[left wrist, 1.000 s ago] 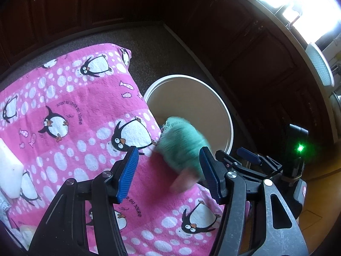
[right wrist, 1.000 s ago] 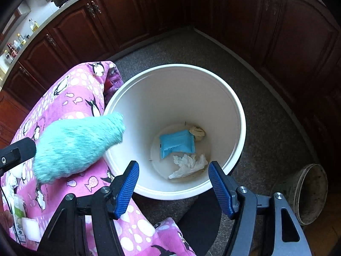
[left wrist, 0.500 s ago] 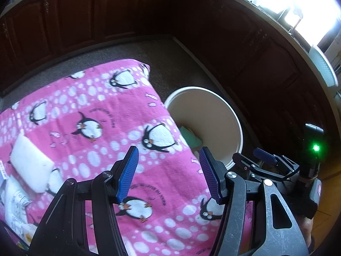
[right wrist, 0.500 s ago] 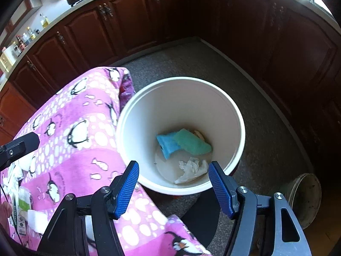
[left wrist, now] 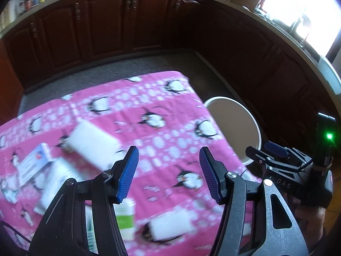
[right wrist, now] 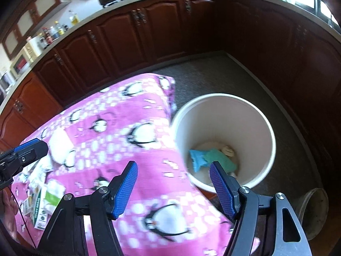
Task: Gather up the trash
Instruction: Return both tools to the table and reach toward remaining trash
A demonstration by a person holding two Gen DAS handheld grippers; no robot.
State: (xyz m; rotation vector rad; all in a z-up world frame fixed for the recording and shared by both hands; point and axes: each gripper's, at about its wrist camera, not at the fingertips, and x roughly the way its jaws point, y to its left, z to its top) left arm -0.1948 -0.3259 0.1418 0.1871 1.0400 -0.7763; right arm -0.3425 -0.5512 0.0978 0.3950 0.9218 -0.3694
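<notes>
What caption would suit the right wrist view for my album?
Open right hand-held gripper hovers above the pink penguin-print blanket, beside a round white plastic bucket holding a teal cloth.

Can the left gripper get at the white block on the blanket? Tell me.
Probably yes: the left gripper is open and empty, and the white block lies uncovered on the pink blanket just ahead-left.

- A table under a pink penguin-print blanket [left wrist: 153,106] lies below both grippers.
- On it, ahead-left of the left gripper [left wrist: 168,172]: a white foam block [left wrist: 91,143], a blue-and-white box [left wrist: 34,164], and crumpled white wrappers [left wrist: 53,181].
- Just under its fingers: a green-and-white carton [left wrist: 125,219] and a blurred white packet [left wrist: 170,224].
</notes>
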